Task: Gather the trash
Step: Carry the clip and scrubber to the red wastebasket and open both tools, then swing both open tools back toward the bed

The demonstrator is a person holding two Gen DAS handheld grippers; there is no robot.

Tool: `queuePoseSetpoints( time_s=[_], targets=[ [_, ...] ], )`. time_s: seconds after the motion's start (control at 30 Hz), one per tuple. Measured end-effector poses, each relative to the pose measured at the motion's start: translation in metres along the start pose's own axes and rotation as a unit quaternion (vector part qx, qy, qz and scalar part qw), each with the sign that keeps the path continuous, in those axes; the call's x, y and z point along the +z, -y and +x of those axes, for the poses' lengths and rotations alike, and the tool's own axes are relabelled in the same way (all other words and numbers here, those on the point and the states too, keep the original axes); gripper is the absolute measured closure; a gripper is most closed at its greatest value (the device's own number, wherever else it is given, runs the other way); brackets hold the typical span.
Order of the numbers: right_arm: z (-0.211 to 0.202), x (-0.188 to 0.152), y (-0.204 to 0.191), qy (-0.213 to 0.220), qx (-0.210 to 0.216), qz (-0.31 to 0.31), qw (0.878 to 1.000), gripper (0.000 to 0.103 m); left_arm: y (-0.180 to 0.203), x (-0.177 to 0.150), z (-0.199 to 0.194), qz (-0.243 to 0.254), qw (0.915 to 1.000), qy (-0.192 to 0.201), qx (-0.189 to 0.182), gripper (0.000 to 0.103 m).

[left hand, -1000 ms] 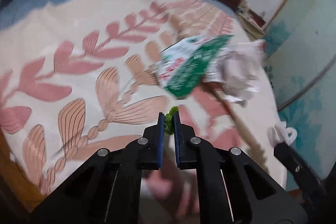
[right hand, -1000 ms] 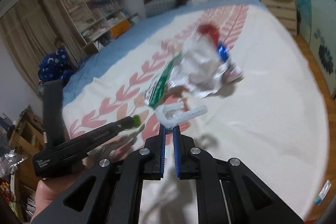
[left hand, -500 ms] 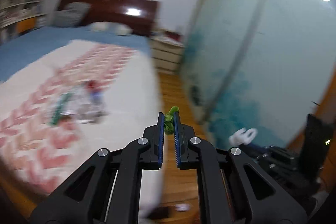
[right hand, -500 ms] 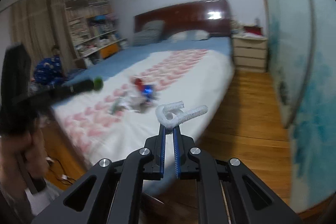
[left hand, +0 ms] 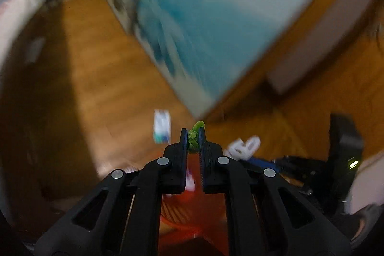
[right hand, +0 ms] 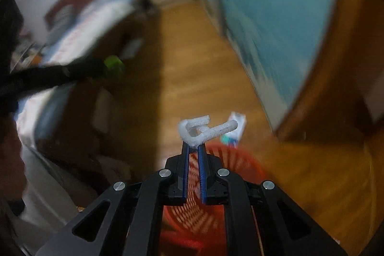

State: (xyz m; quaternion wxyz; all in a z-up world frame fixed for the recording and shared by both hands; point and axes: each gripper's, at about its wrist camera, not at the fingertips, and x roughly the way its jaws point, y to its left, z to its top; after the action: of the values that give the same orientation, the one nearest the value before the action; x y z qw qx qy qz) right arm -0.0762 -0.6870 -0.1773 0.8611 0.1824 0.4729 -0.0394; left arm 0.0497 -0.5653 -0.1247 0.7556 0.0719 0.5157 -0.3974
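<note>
In the left wrist view, the left tool (left hand: pixel 193 136) is clenched on a green fuzzy scrap (left hand: pixel 194 139); a second ago it looked over the bed, now over wooden floor (left hand: pixel 100 78), with a red basket (left hand: pixel 192 220) right under its fingers and a small carton (left hand: pixel 162 126) lying just ahead. In the right wrist view, the right tool (right hand: pixel 193 145) grips a white bent pipe cleaner (right hand: pixel 204 128) above the same basket (right hand: pixel 230 160), the bed (right hand: pixel 79 25) swung off to the left. Both pieces look ready to drop.
</note>
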Motion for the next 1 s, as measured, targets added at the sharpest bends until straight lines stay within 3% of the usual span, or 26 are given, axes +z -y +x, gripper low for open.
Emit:
queuePoseSetpoints(
  time_s=[0.07, 0.13, 0.4, 0.43, 0.47, 0.5, 0.53, 0.57, 0.6, 0.83, 1.0],
  targets=[
    [0.014, -0.012, 0.012, -0.026, 0.004, 0.016, 1.0, 0.094, 0.014, -0.014, 0.032, 0.023, 0.9986, -0.048, 0.008, 0.095],
    [0.023, -0.02, 0.017, -0.04, 0.002, 0.027, 0.999, 0.094, 0.018, -0.019, 0.042, 0.026, 0.9976, -0.063, 0.011, 0.095],
    [0.02, -0.031, 0.025, -0.058, -0.016, 0.03, 0.998, 0.087, 0.014, -0.032, 0.052, 0.03, 0.9954, -0.085, 0.034, 0.094],
    [0.02, -0.037, 0.019, -0.057, -0.019, 0.03, 0.998, 0.078, 0.017, -0.033, 0.054, 0.032, 0.9954, -0.082, 0.037, 0.092],
    [0.017, -0.039, 0.02, -0.054, -0.028, 0.03, 0.998, 0.06, 0.017, -0.033, 0.053, 0.035, 0.9952, -0.081, 0.043, 0.089],
    [0.022, -0.039, 0.008, -0.052, -0.031, 0.03, 0.998, 0.055, 0.021, -0.035, 0.052, 0.037, 0.9951, -0.08, 0.044, 0.081],
    [0.021, -0.041, 0.007, -0.049, -0.034, 0.029, 0.998, 0.054, 0.02, -0.035, 0.051, 0.037, 0.9953, -0.076, 0.046, 0.073],
    [0.02, -0.041, 0.005, -0.049, -0.038, 0.027, 0.998, 0.054, 0.022, -0.035, 0.049, 0.035, 0.9957, -0.071, 0.049, 0.054],
    [0.019, -0.042, 0.004, -0.048, -0.04, 0.027, 0.998, 0.054, 0.022, -0.035, 0.046, 0.034, 0.9961, -0.065, 0.05, 0.046],
    [0.0, -0.02, -0.02, -0.008, -0.054, 0.013, 0.998, 0.054, 0.006, -0.024, 0.008, 0.025, 0.9981, -0.012, 0.055, 0.046],
    [-0.027, 0.024, -0.073, 0.053, -0.04, -0.029, 0.997, 0.052, -0.039, -0.006, -0.075, -0.01, 0.9941, 0.084, 0.069, 0.045]
  ],
)
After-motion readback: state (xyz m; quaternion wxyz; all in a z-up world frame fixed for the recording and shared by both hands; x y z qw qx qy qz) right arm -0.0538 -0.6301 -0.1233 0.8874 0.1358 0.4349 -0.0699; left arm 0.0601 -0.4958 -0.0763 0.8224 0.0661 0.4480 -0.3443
